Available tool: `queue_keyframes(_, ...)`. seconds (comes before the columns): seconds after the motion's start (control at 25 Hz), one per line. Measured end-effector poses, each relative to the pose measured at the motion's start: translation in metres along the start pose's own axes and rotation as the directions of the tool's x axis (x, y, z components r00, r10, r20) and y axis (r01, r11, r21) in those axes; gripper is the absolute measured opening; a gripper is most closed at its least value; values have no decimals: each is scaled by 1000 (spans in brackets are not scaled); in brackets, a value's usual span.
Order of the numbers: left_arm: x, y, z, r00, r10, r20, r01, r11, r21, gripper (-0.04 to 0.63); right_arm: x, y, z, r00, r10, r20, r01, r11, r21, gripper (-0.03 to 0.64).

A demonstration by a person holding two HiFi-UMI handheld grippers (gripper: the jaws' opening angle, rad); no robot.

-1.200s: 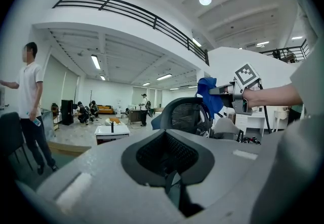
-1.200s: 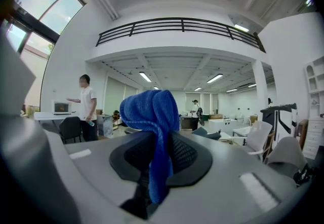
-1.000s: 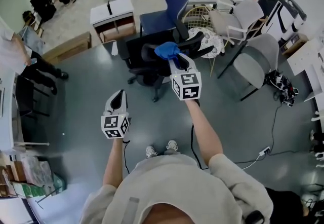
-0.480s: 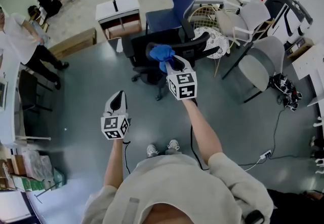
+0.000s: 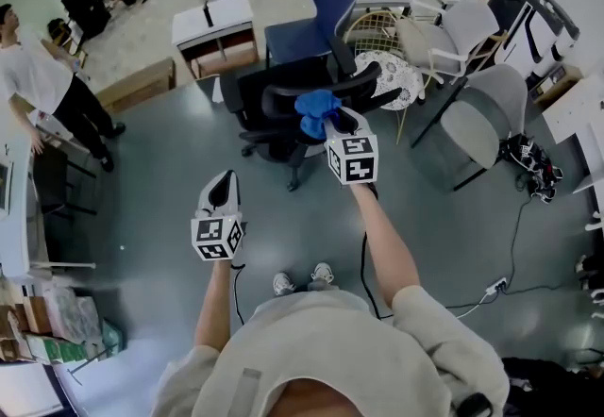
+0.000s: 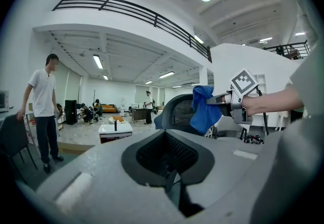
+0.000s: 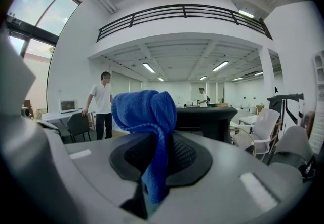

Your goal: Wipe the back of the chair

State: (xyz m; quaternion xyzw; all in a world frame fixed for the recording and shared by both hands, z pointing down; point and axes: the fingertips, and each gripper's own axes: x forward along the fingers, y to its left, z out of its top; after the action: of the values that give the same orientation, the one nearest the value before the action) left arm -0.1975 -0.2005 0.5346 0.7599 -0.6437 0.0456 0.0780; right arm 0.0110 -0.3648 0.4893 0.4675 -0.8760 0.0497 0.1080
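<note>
head view: right gripper (image 5: pixel 332 125) is stretched forward over a black office chair (image 5: pixel 253 100). a blue cloth (image 5: pixel 315 108) is bunched at its tip and lies on or just above the top rim of the chair back; i cannot tell whether it touches. left gripper (image 5: pixel 223 183) is held low and nearer the body, well apart from the chair, fingers together. other chairs and small tables stand behind, and a person (image 5: pixel 42 85) stands at the far left.

left gripper view: jaws meet at a thin seam with nothing between them. beyond them the cloth hangs from the right gripper in front of the mesh chair back.

right gripper view: jaws are clamped on a fold of the cloth. the rest mounds above the tips and one tail droops down between them. the dark top edge of the chair back runs just behind the mound.

handling, as a judgement: the cloth looks soft, light and limp, so it will fold under pressure; a grip low on the bunch keeps a pad free to press flat. the mesh back probably gives a little, and the chair looks likely to roll or swivel when pushed. the idle left gripper could steady it at the rim of the back.
</note>
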Motion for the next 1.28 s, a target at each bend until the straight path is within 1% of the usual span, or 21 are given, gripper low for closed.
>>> queue_keyframes(0.36,21,-17,1,1000,-31,0,31,1000,2,5,-9,-27,-10,1000,-14,-12,14,1000,7,69)
queue_keyframes(0.68,32,-34,0,997,-71,-10,71,997,11,5,-15,-61,-23,996,-70,-49,70,998,6,68)
queue_keyframes(0.96,35,-33,2,997,-81,-10,81,997,16,5,-25,-92,-33,988,-137,-74,137,991,6,69)
queue_keyframes(1.28,38,-40,-1,994,-109,-18,109,994,13,5,-51,-115,-35,977,-203,-70,203,979,-4,69)
